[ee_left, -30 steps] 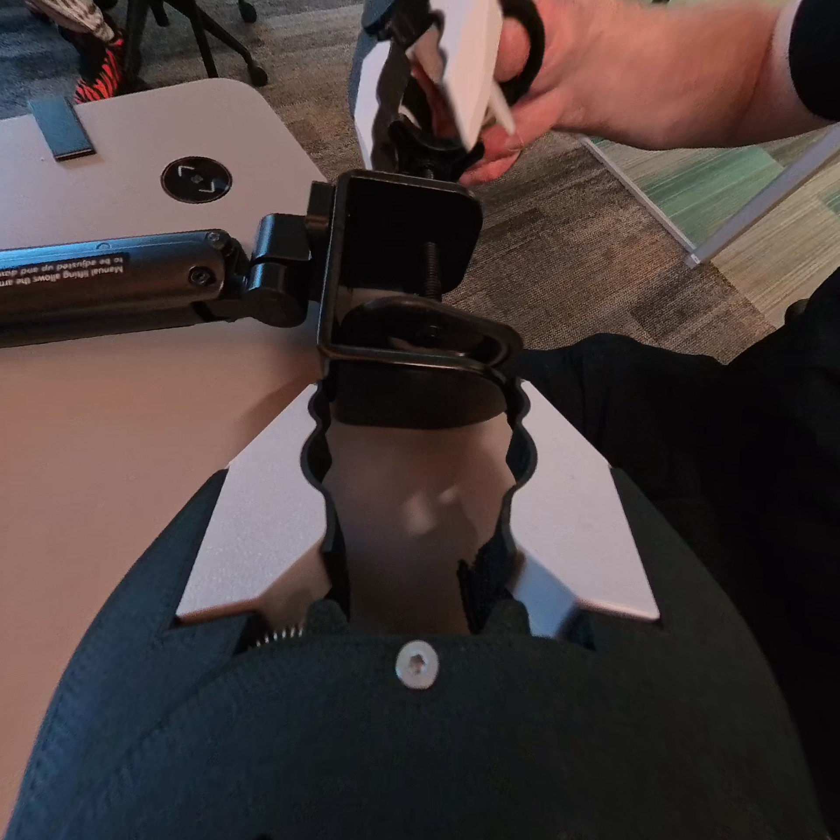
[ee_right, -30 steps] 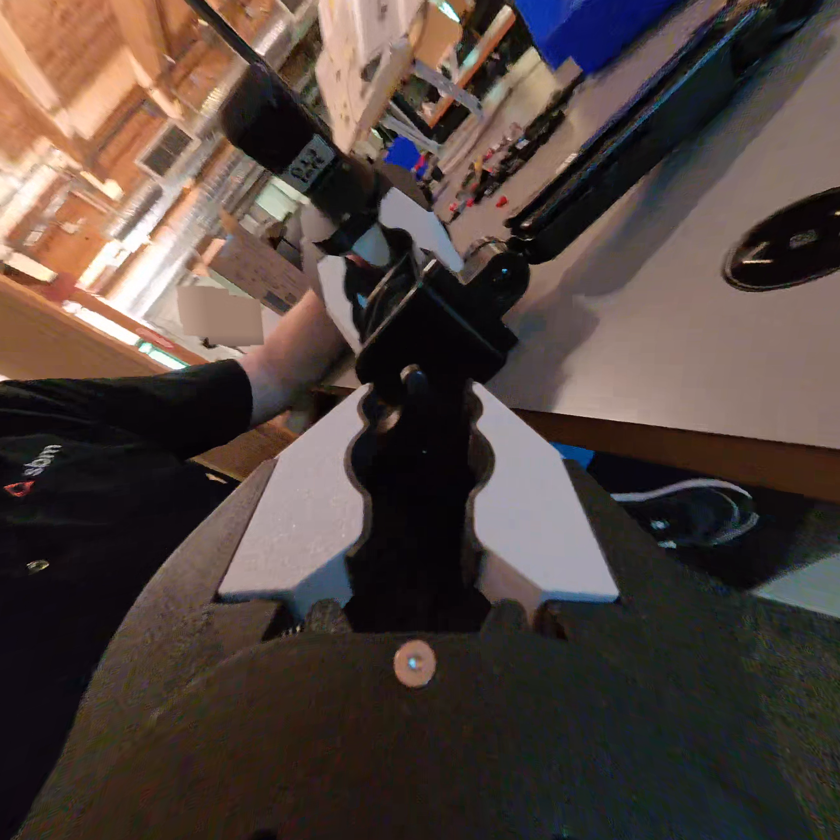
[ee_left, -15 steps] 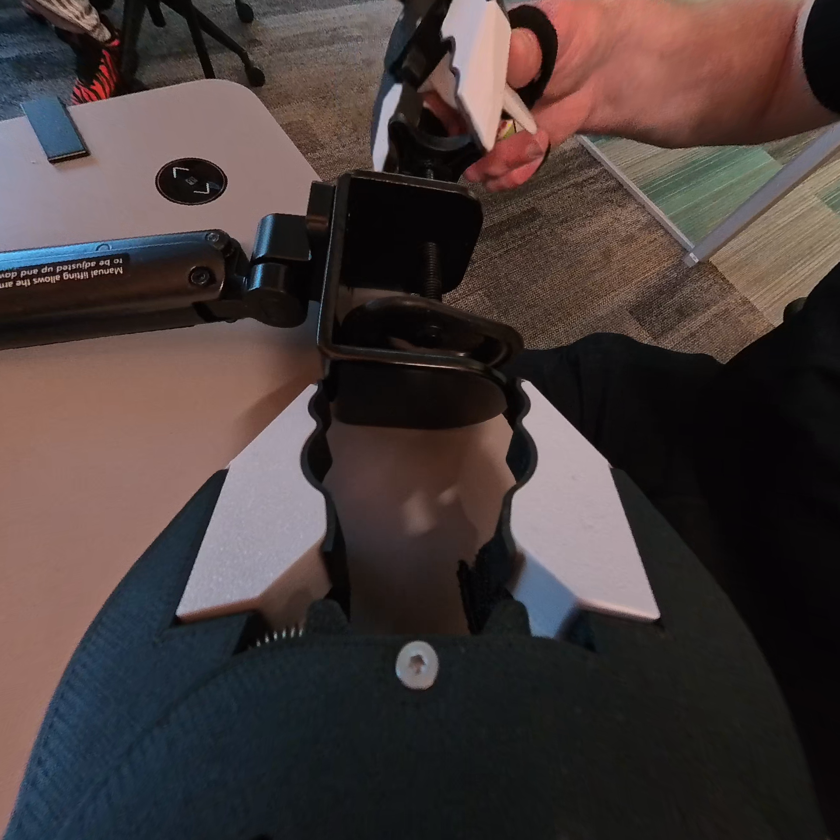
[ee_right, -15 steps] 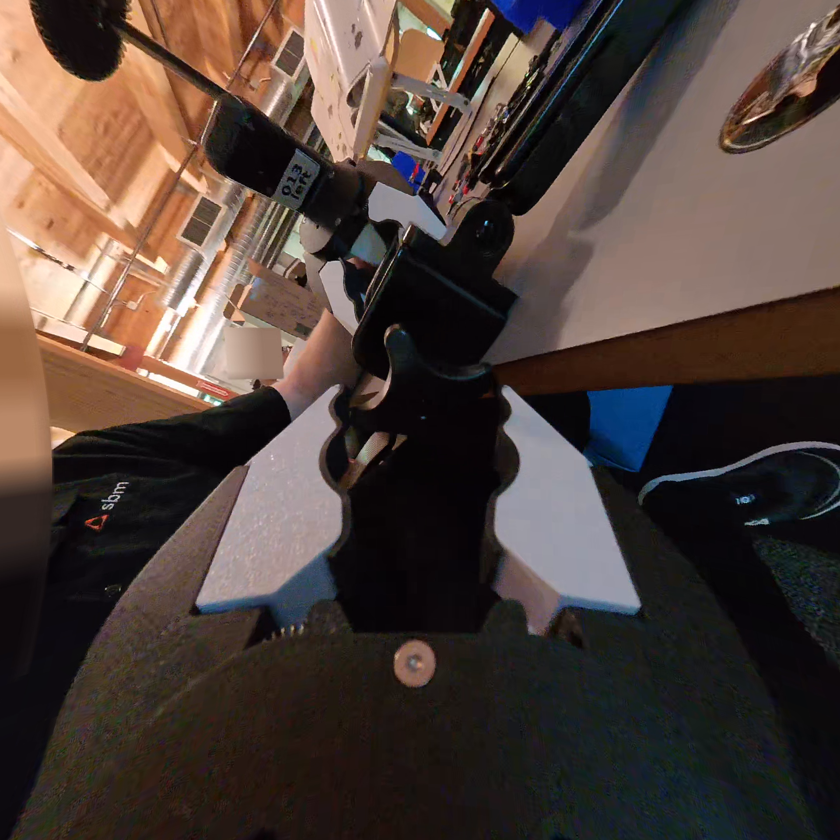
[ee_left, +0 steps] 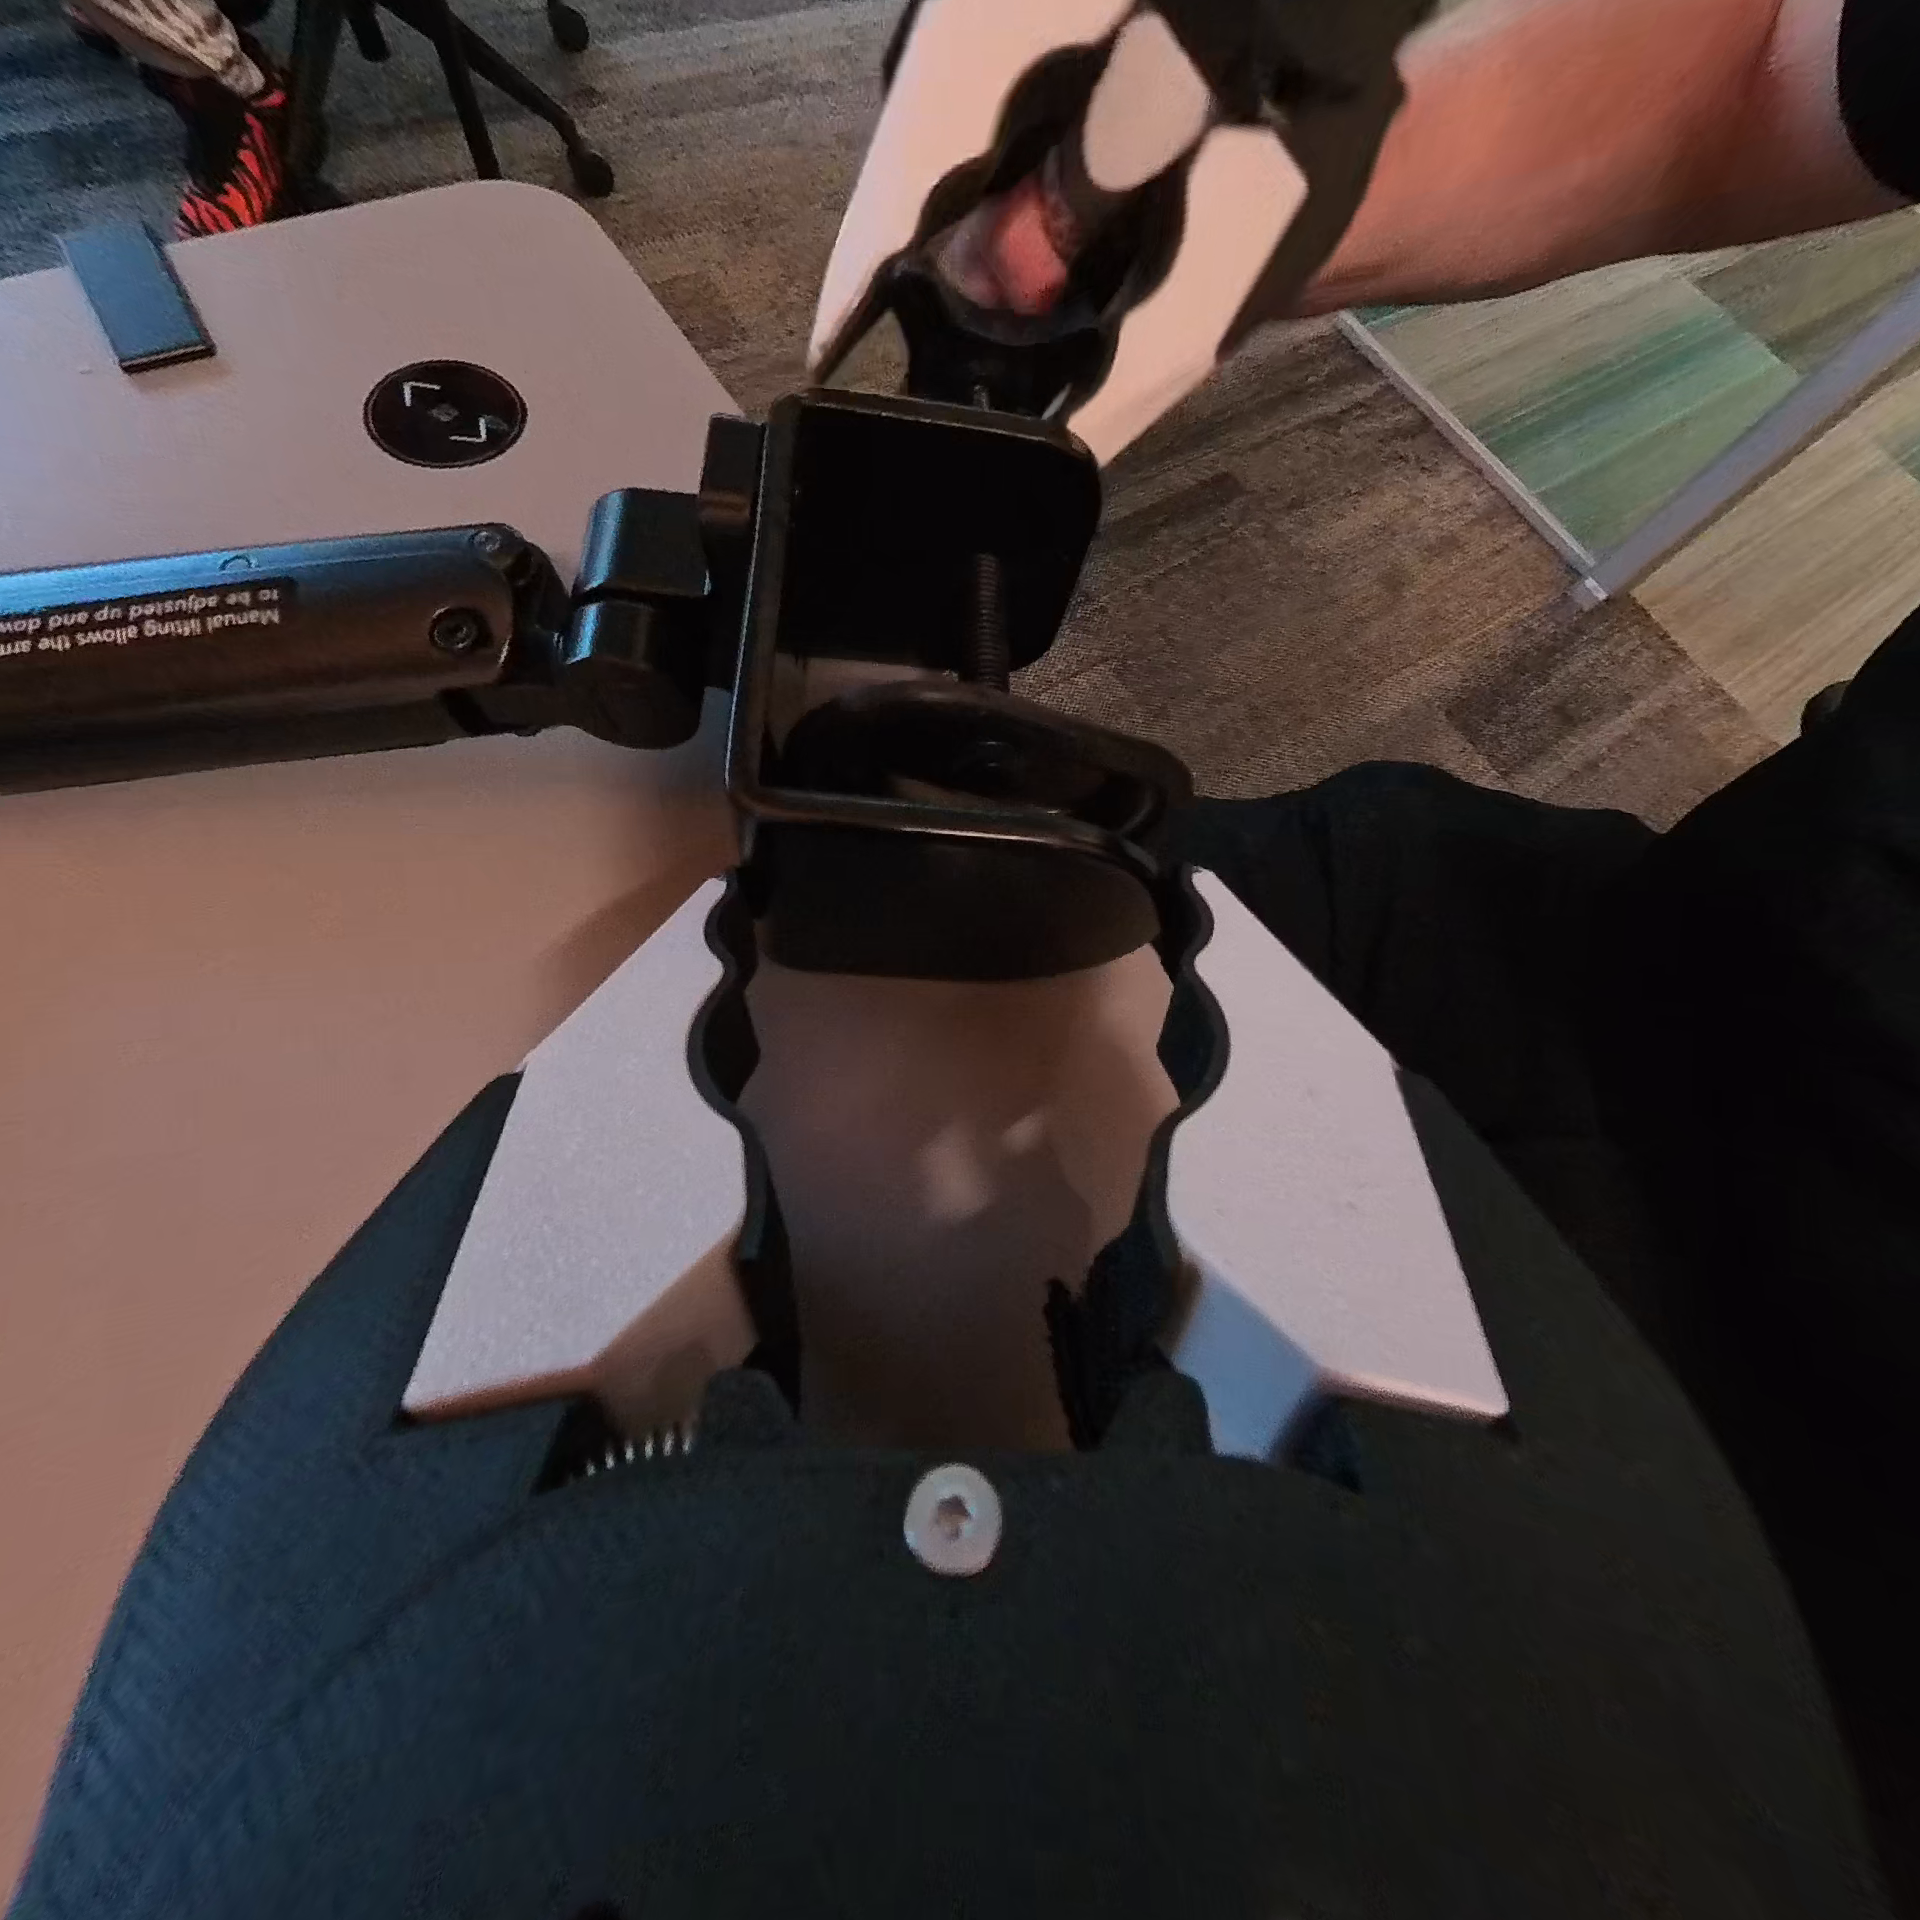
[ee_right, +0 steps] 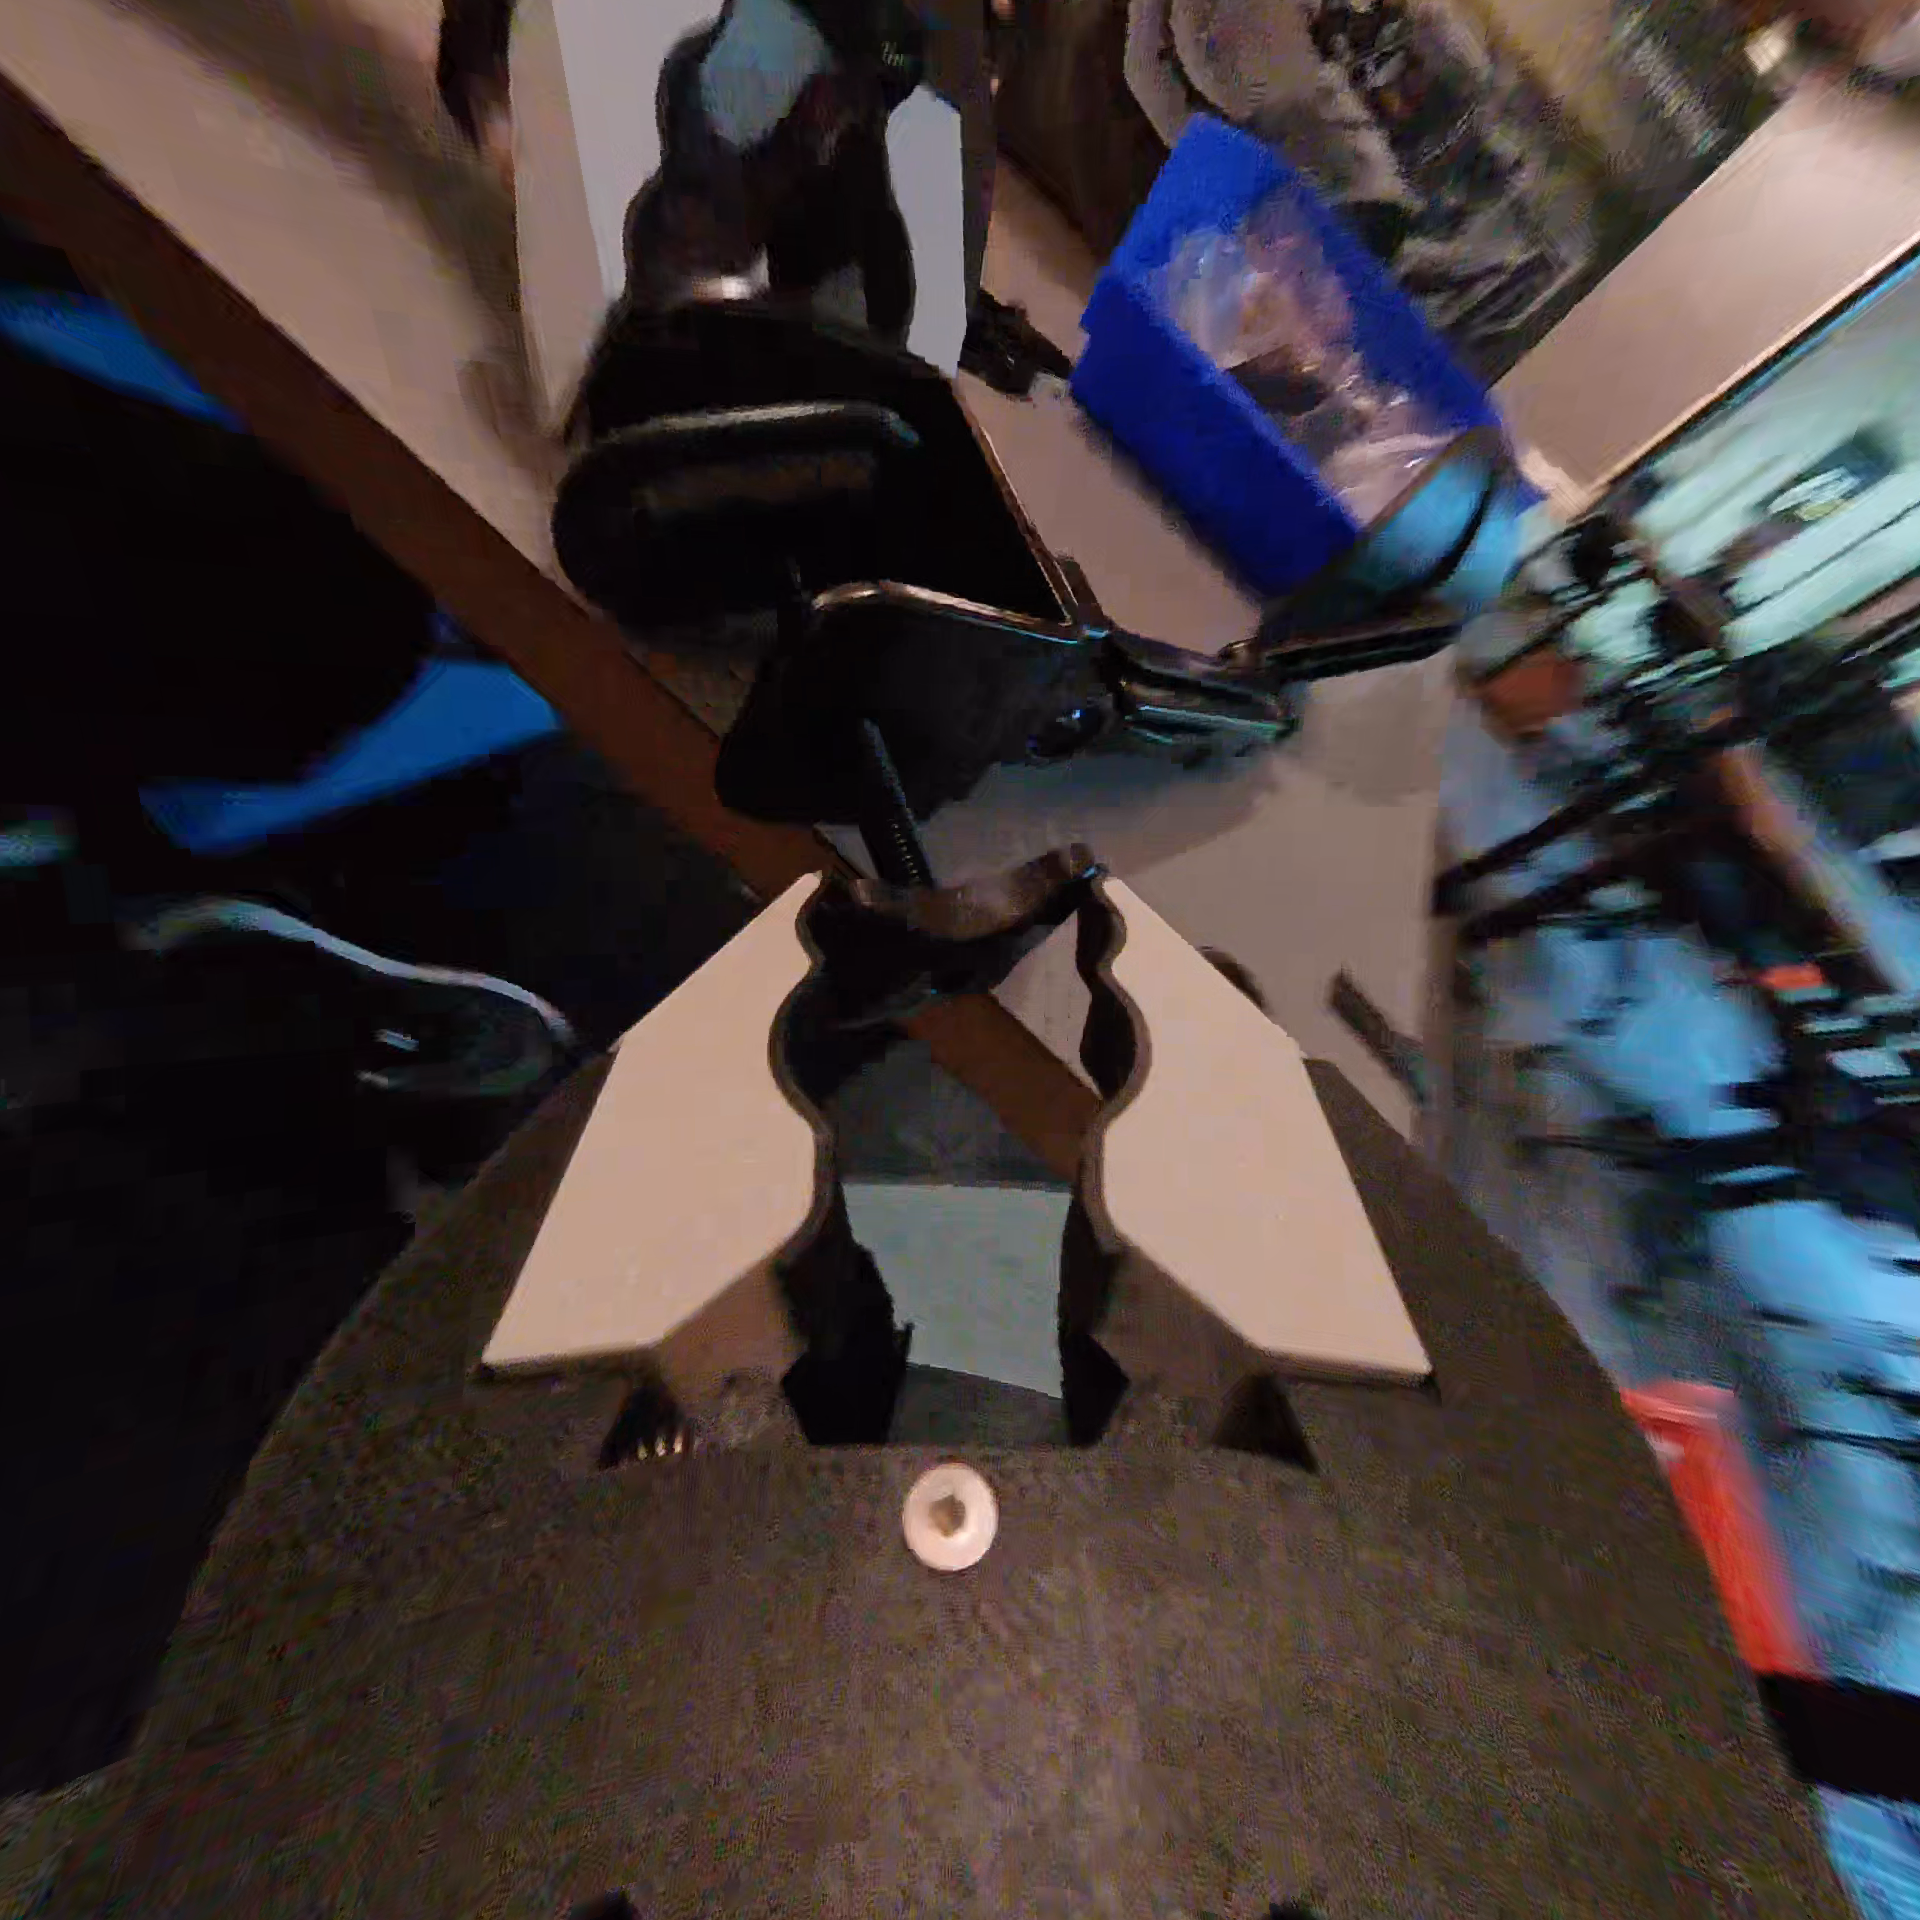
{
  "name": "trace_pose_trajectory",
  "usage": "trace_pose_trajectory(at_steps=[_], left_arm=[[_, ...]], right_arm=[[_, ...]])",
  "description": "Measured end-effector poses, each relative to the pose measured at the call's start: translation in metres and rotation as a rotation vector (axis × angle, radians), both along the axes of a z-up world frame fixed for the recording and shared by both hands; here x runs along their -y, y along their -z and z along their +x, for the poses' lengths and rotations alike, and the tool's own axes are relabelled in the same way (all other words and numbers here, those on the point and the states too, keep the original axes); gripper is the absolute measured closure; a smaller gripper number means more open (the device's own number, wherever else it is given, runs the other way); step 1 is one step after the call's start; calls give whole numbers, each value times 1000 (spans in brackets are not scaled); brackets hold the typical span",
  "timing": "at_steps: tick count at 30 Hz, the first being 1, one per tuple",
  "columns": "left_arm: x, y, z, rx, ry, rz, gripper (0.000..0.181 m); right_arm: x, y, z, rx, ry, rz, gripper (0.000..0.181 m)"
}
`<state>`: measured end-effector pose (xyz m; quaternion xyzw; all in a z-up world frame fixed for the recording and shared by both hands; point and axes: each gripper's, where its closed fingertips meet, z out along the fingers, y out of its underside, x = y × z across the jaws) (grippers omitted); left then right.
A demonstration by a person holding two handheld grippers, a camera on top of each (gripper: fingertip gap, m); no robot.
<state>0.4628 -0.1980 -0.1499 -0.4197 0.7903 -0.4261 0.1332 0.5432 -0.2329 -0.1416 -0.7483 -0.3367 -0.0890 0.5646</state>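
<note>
Right wrist view is motion-smeared: blue bin (ee_right: 1262, 390) contents unreadable, right-side clutter unidentifiable. Black arm (ee_left: 239, 655) is cut by left edge. Right tongs (ee_left: 997, 343) are blurred (knob grip hard to judge); hand (ee_left: 1558, 156) cropped at top.

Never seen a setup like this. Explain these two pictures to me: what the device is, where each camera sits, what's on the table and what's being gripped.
No robot here: a person holds a two-finger gripper in each hand, with a camera on each that looks along its white fingers.

The left wrist view shows the left gripper closed around the round pad of a black clamp at the edge of a pale table. A black arm runs from the clamp across the table. A round black disc and a dark strip also lie there.

The right wrist view, blurred, looks from the other end of the clamp: the right gripper grips the black knob on the clamp's screw. A blue bin shows beyond.
</note>
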Motion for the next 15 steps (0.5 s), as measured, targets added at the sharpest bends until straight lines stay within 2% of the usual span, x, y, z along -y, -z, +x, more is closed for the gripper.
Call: trace_pose_trajectory(at_steps=[2, 3, 6, 8, 11, 13, 15], left_arm=[[-1, 0, 0, -3, -2, -3, 101], [-1, 0, 0, -1, -2, -2, 101], [-1, 0, 0, -2, -1, -3, 101], [-1, 0, 0, -3, 0, -4, 101], [-1, 0, 0, -4, 0, -6, 102], [-1, 0, 0, -3, 0, -5, 101], [-1, 0, 0, -4, 1, -7, 101]], right_arm=[[-1, -5, 4, 307, 86, 131, 136], [-1, -8, 5, 359, 102, 185, 136], [3, -4, 2, 141, 81, 208, 137], [8, -1, 3, -159, 66, 107, 122], [13, 9, -2, -769, -11, -242, 101], [17, 4, -8, -1104, -86, -414, 110], [16, -9, -9, -1320, -170, -459, 122]])
